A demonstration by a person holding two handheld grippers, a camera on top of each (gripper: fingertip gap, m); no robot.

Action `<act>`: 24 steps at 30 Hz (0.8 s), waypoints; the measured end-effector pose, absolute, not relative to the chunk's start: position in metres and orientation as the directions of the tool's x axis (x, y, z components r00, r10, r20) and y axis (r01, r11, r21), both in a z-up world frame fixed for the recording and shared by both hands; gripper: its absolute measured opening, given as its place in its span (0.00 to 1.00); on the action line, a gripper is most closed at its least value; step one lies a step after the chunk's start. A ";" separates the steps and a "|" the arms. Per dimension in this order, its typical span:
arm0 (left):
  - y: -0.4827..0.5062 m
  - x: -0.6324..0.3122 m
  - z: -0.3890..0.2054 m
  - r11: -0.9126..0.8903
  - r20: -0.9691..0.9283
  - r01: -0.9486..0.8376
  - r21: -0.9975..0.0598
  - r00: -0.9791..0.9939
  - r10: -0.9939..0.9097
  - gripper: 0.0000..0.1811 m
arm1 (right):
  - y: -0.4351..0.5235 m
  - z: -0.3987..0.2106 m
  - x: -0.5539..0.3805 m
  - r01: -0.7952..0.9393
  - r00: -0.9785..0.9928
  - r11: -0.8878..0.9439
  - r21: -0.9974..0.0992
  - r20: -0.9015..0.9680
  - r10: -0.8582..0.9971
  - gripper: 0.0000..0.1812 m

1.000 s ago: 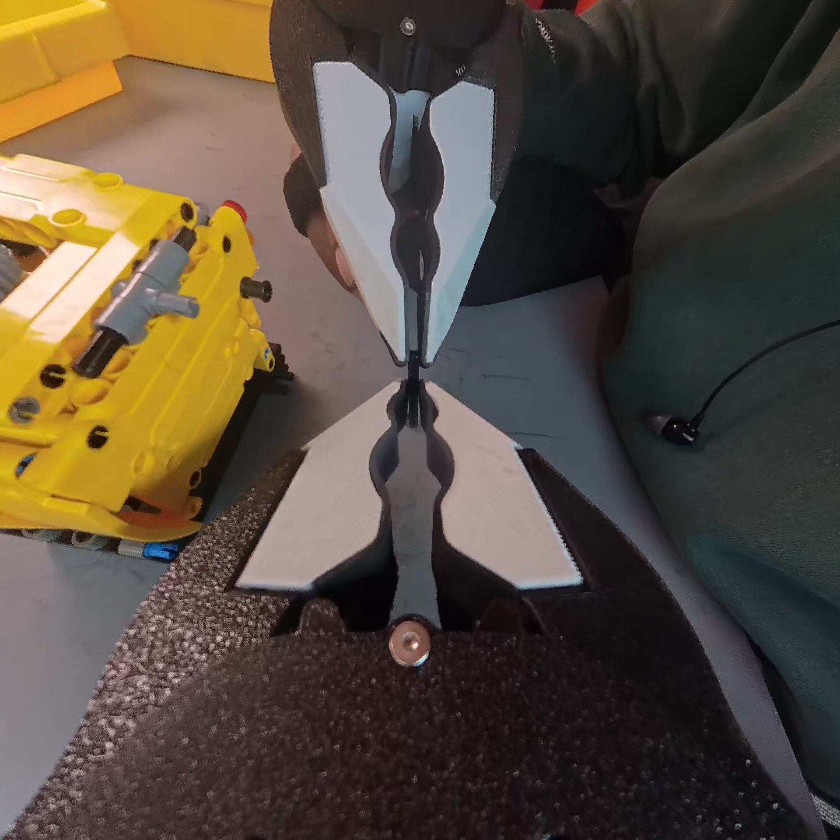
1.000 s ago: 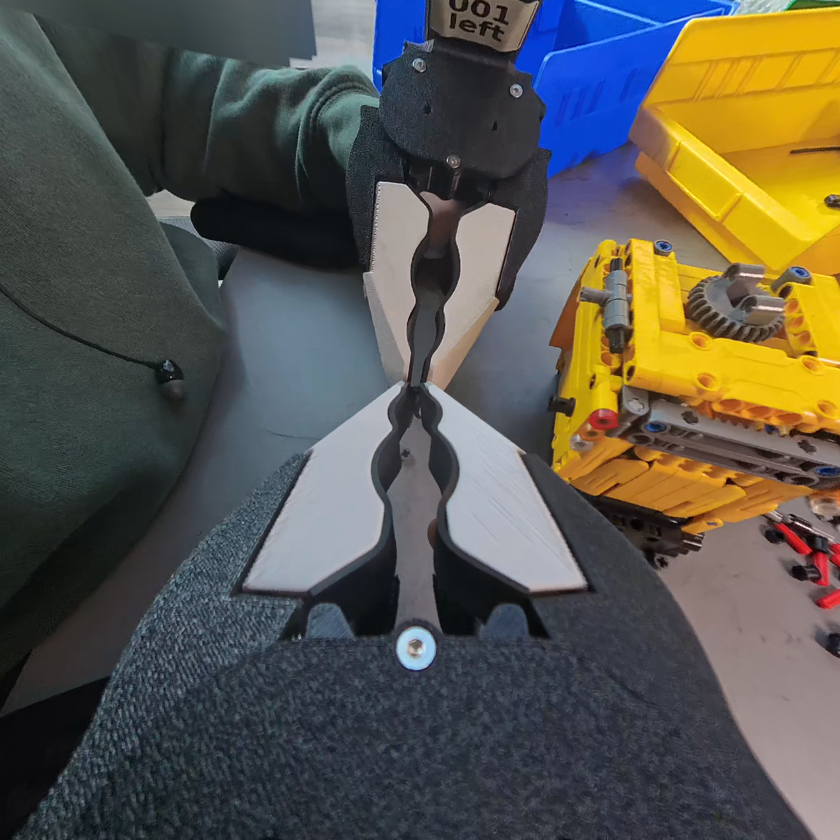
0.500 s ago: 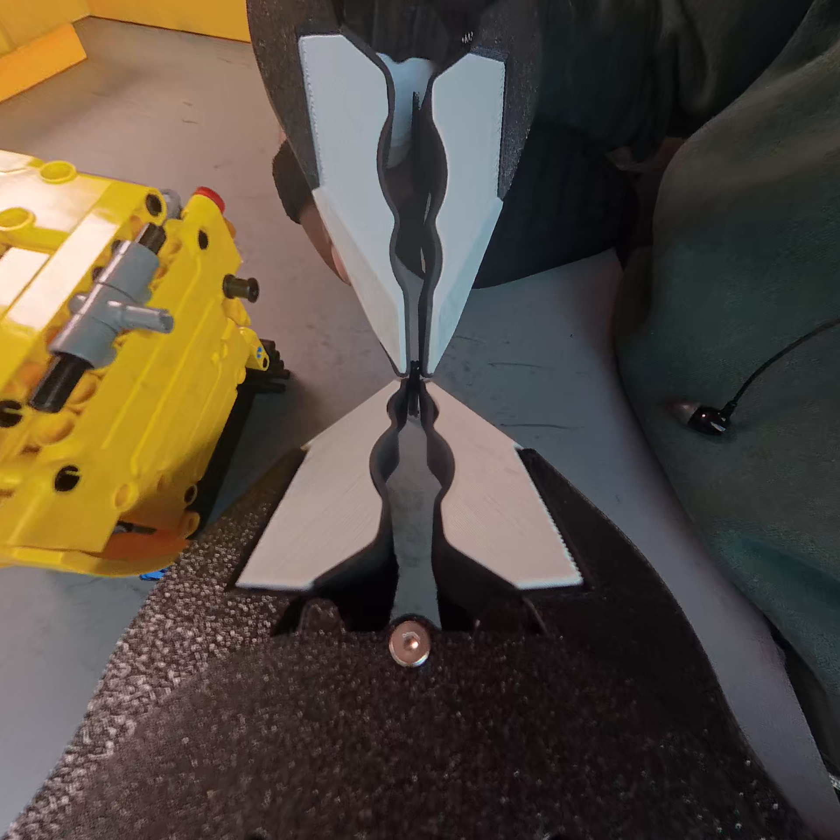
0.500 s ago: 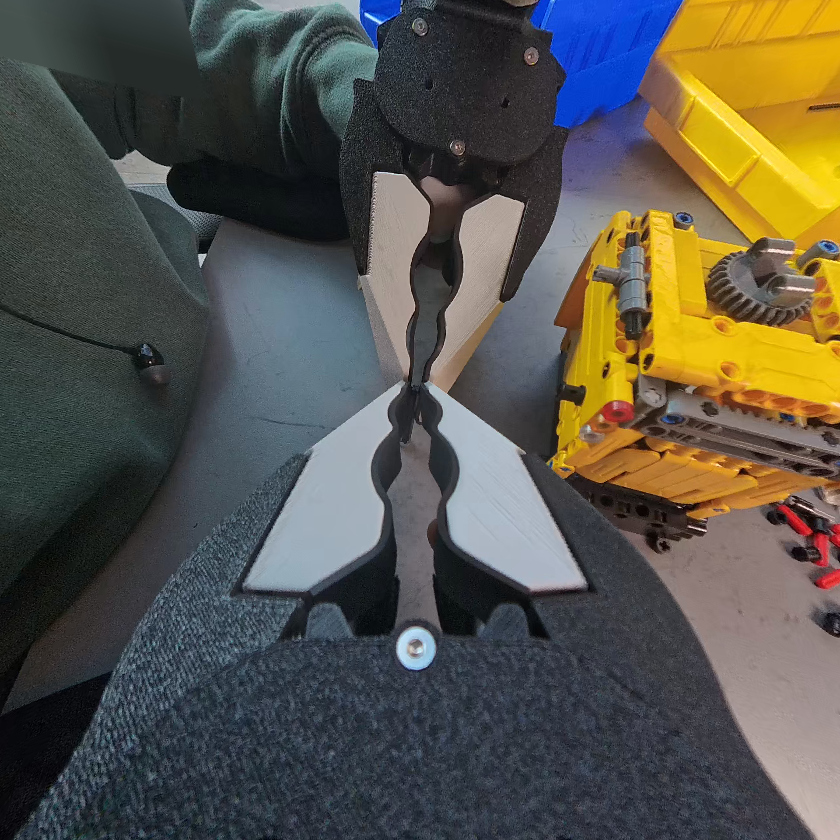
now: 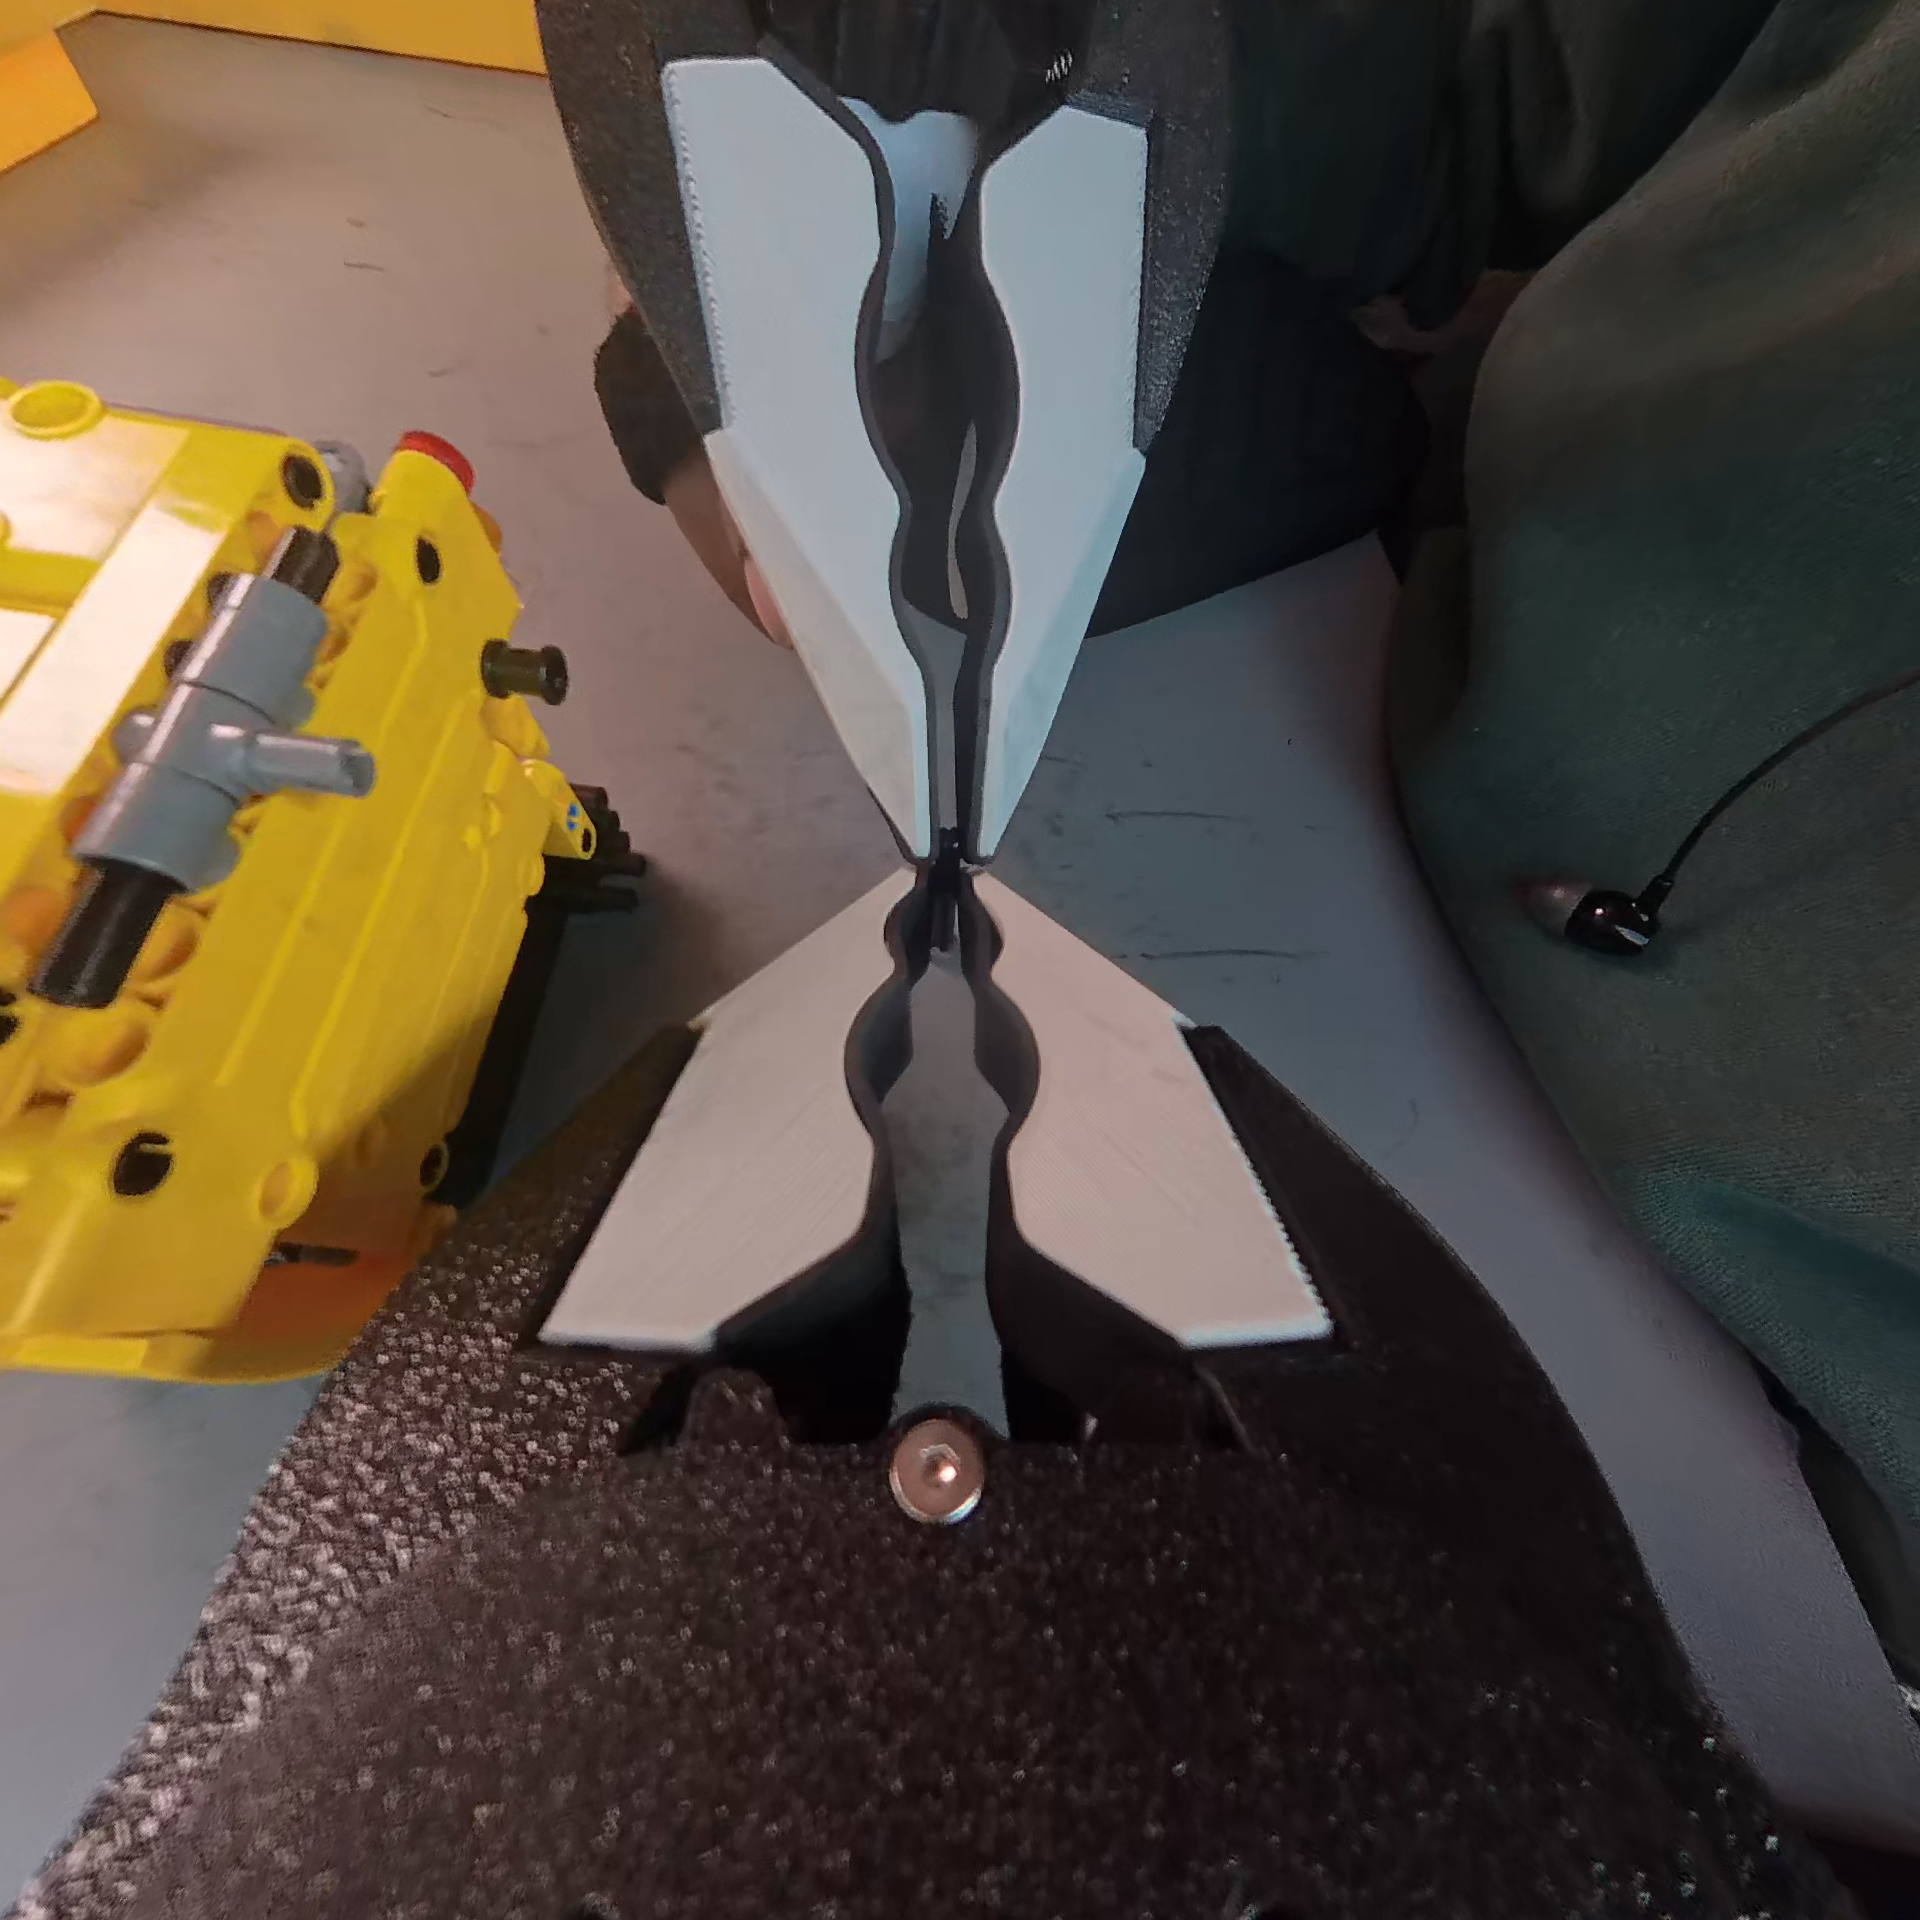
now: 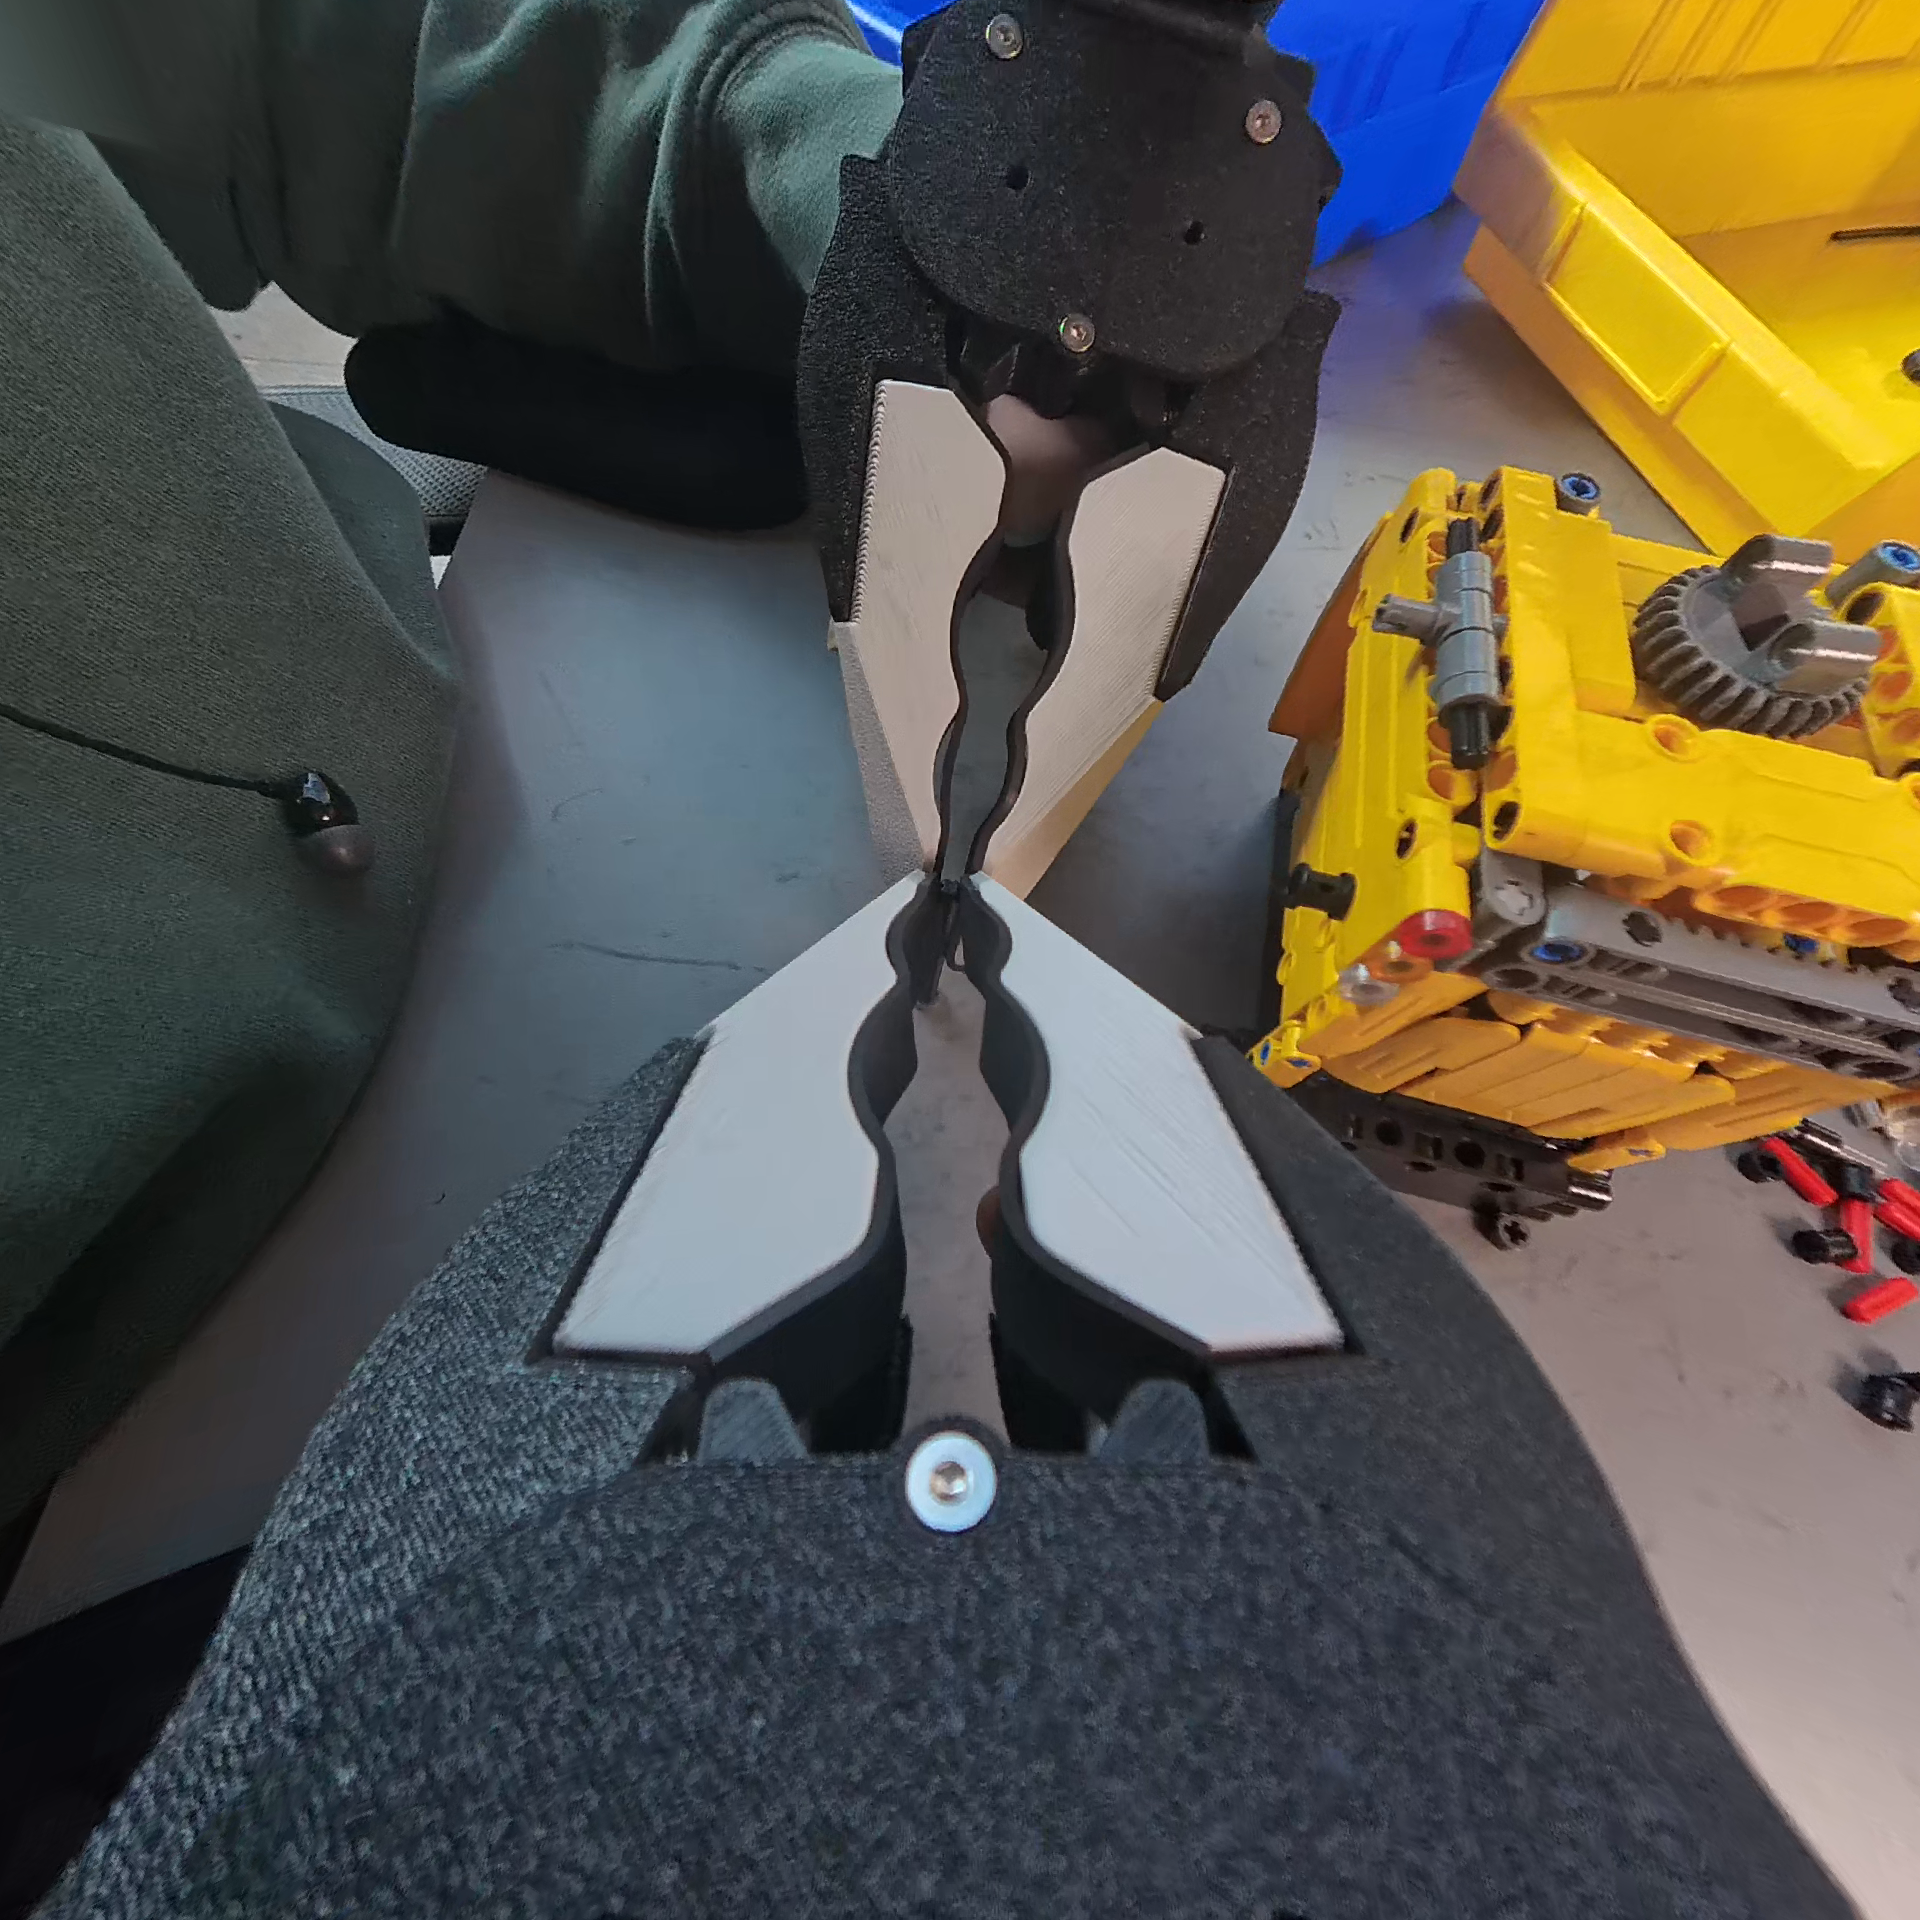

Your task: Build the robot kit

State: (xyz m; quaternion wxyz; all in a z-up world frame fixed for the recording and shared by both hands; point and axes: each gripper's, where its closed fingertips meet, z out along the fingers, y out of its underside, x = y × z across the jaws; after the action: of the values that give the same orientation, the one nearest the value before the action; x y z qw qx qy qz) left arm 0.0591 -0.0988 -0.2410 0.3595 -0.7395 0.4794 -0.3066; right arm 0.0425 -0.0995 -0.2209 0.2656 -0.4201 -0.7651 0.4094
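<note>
My left gripper and my right gripper meet tip to tip just above the grey table. Both are shut on the same small black pin, a thin dark piece pinched between the two pairs of tips; it also shows in the right wrist view. The right gripper comes in from the top of the left wrist view, and the left gripper from the top of the right wrist view. A yellow brick-built vehicle model stands just left of my left gripper and shows in the right wrist view.
A person's dark green sleeve and body with a black earbud cord lie along the table's near side. Yellow bins and a blue bin stand behind the model. Small red and black pins lie loose beside it. My left and right fingertips are right by each other.
Both grippers stayed tip to tip on the pin. They have pushed closer together, so each fills more of the other's view, and the left gripper now leans to the right in the right wrist view.
</note>
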 end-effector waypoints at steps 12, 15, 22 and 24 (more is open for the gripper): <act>-0.100 0.056 -0.242 -0.264 0.118 -0.506 -0.821 0.302 -0.946 0.02 | -0.100 -0.222 0.040 0.436 -0.469 0.316 -0.843 0.087 0.879 0.02; -0.101 0.056 -0.242 -0.260 0.110 -0.511 -0.820 0.305 -0.946 0.02 | -0.101 -0.222 0.040 0.435 -0.461 0.322 -0.841 0.099 0.882 0.02; -0.100 0.055 -0.243 -0.242 0.077 -0.526 -0.816 0.316 -0.946 0.02 | -0.101 -0.222 0.039 0.440 -0.470 0.316 -0.841 0.085 0.878 0.02; -0.101 0.055 -0.243 -0.233 0.065 -0.527 -0.817 0.317 -0.946 0.02 | -0.102 -0.222 0.039 0.443 -0.479 0.316 -0.839 0.076 0.875 0.02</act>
State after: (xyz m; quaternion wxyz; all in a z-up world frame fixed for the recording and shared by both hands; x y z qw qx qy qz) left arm 0.0547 -0.1008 -0.2432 0.3575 -0.7285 0.5057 -0.2929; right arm 0.0389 -0.1017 -0.2223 0.2731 -0.4314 -0.7637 0.3950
